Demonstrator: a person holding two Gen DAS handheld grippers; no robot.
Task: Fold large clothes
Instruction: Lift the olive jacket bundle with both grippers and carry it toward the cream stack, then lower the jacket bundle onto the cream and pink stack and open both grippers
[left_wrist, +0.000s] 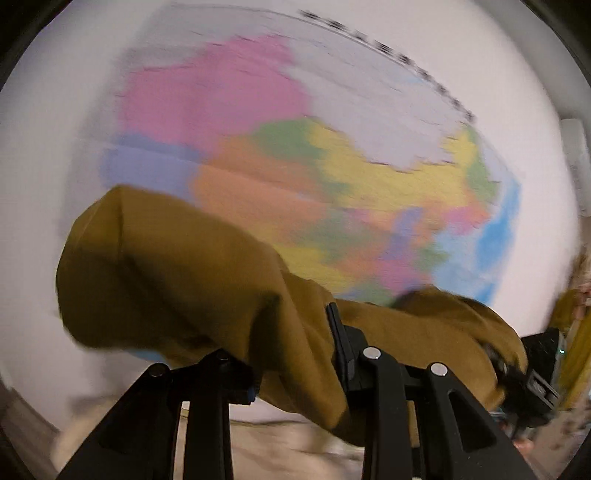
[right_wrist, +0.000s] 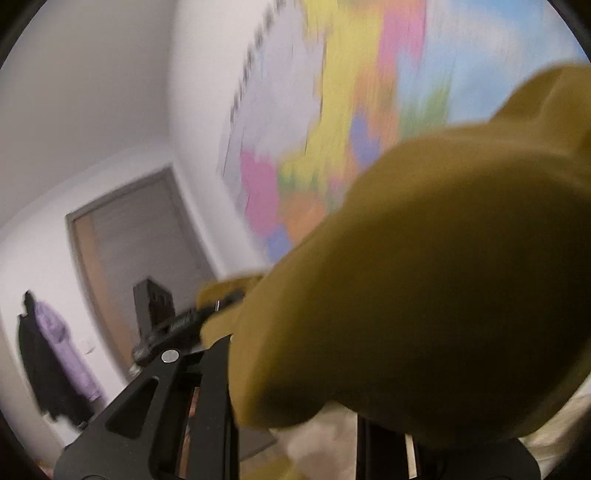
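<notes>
A mustard-yellow garment (left_wrist: 177, 273) is lifted in the air in front of a wall. In the left wrist view it drapes over and between my left gripper's fingers (left_wrist: 343, 347); my left gripper (left_wrist: 291, 354) is shut on its cloth. The garment stretches right to my right gripper (left_wrist: 524, 373), seen at the lower right edge. In the right wrist view the garment (right_wrist: 424, 288) billows over my right gripper (right_wrist: 295, 373) and hides its fingertips; it looks shut on the cloth. My left gripper (right_wrist: 173, 325) shows there at centre left, holding the garment's other end.
A large coloured wall map (left_wrist: 295, 166) hangs on the white wall behind; it also shows in the right wrist view (right_wrist: 332, 129). A grey door (right_wrist: 140, 236) and hanging dark and lilac clothes (right_wrist: 55, 350) are at left. A pale surface (left_wrist: 258, 454) lies below.
</notes>
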